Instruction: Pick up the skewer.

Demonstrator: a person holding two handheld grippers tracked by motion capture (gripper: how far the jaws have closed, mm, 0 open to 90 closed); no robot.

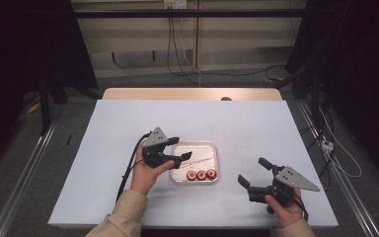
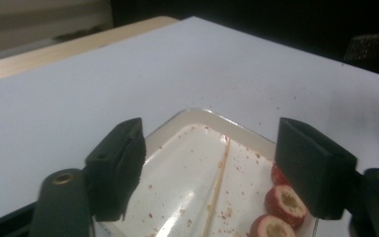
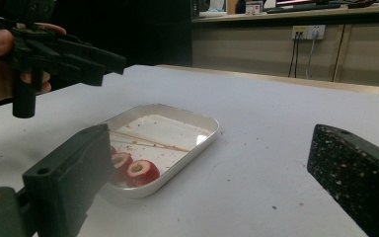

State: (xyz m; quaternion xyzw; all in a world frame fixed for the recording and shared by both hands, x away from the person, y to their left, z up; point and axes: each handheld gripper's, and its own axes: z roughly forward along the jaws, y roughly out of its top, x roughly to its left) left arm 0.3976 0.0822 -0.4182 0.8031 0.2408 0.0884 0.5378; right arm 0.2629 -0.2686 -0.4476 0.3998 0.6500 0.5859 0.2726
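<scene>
Left black two-jaw gripper (image 1: 177,148) is hovering, jaws apart and empty, over the white rectangular tray (image 1: 212,148); right black gripper (image 1: 254,173) is waiting open beside it.
Approaching low along the thin wooden skewer (image 2: 217,182) is looking wisest; three red hollow fruit slices (image 1: 201,175) are lining the tray's near edge, one skewer crossing its middle.

A thin wooden skewer (image 2: 218,180) lies flat in a white tray (image 2: 197,117), directly below and between the left tool's (image 1: 181,149) parted jaws, beside three red-skinned fruit pieces (image 2: 286,200).
</scene>
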